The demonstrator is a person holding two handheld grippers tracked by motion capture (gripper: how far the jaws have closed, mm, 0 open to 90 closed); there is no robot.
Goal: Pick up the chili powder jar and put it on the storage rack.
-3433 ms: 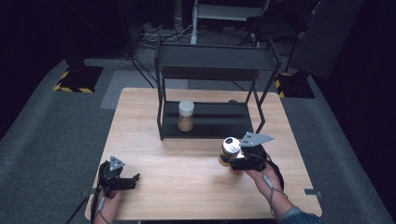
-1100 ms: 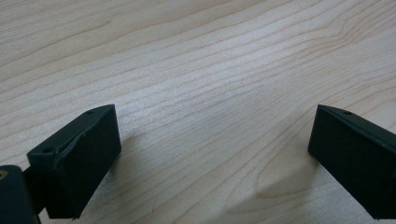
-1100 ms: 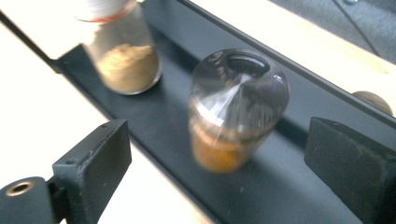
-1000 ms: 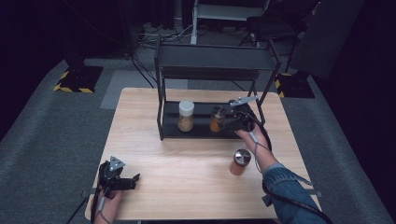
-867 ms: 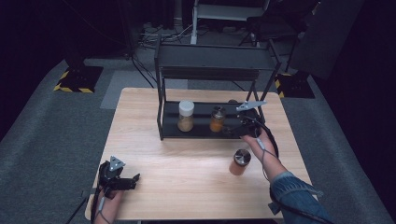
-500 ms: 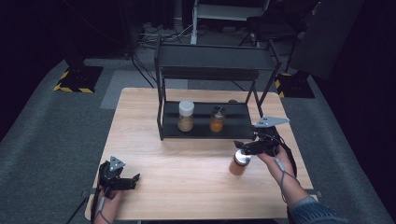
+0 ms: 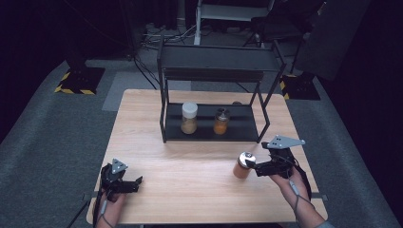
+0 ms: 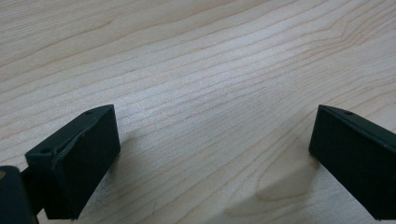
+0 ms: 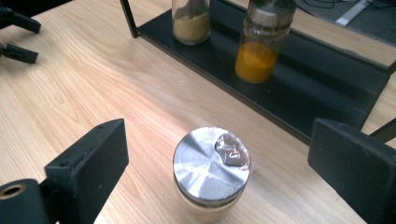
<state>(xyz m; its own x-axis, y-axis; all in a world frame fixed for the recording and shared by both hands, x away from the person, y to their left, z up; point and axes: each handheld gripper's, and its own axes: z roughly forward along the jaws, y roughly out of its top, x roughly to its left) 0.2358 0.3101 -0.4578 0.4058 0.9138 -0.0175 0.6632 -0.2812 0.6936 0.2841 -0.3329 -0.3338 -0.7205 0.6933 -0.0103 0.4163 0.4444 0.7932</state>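
High view: right tongs (image 7: 251, 165) beside silver-lidded jar (image 7: 243, 164) on table (image 7: 190, 161), near the front of the black rack (image 7: 214, 76); left tongs (image 7: 138, 183) low at the near left edge. Right gripper view: jaws wide, just opened further, either side of the jar lid, pads clear of it; orange powder in capped jar (image 9: 264, 42), tan powder in second jar (image 9: 190, 19), both on the lower shelf. Left gripper view: jaws wide apart over bare wood, nothing held.

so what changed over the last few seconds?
The right gripper set the orange-filled jar on the rack's lower shelf, let go, then came back to the silver-lidded jar, jaws just opening, around it, not gripping. Left gripper and white-lidded jar unchanged.
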